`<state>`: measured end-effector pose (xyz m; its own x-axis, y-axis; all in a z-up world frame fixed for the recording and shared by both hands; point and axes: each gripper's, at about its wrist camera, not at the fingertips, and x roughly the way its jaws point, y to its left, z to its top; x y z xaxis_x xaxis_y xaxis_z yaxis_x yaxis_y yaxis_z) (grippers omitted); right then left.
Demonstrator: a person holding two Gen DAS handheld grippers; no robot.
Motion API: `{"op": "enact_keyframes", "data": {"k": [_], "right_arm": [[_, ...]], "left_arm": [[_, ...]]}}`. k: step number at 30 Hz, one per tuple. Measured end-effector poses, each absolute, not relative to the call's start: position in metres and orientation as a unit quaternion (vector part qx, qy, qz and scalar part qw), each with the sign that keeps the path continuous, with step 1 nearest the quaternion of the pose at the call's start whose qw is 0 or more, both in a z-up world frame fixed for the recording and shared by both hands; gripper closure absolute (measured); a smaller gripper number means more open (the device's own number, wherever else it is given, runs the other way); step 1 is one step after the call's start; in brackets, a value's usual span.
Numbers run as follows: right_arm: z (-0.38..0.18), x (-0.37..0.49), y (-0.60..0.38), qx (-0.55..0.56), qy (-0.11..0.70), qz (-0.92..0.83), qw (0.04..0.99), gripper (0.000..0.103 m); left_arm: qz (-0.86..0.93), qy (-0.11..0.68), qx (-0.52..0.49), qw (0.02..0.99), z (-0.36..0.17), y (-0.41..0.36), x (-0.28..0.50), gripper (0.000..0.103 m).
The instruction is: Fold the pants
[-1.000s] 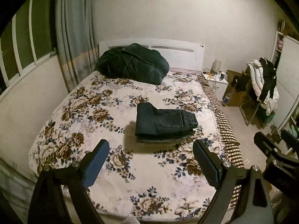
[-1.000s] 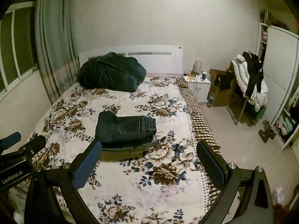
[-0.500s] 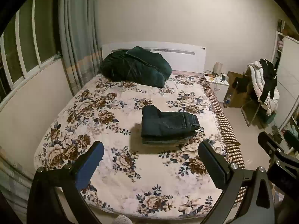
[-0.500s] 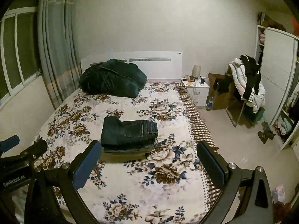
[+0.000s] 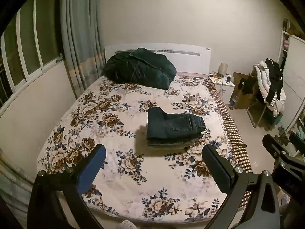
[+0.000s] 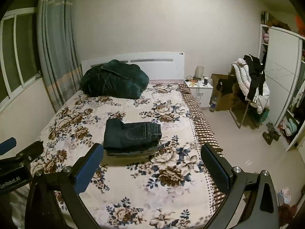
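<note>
Jeans (image 5: 174,127), folded into a compact stack, lie mid-bed on the floral bedspread (image 5: 106,114). I hold the left gripper (image 5: 154,168) and right gripper (image 6: 152,167) spread wide and empty, well apart from them. Folding looks complete; next I'd judge only withdrawal.

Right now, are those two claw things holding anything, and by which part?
Nothing is held. The left gripper and right gripper are both open and empty; the folded pants lie untouched on the bed.
</note>
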<state>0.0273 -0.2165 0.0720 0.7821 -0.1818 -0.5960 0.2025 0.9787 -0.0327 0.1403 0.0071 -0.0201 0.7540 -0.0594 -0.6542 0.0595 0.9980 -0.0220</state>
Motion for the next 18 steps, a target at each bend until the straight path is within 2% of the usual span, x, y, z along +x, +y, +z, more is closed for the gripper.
{"op": "enact_keyframes", "data": {"k": [18], "right_arm": [[0.0649, 0.0240, -0.2077, 0.023, 0.316, -0.099, 0.943, 0.000]], "left_arm": [[-0.031, 0.347, 0.002, 0.937, -0.0168, 0.0110, 0.1366, 0.000]]}}
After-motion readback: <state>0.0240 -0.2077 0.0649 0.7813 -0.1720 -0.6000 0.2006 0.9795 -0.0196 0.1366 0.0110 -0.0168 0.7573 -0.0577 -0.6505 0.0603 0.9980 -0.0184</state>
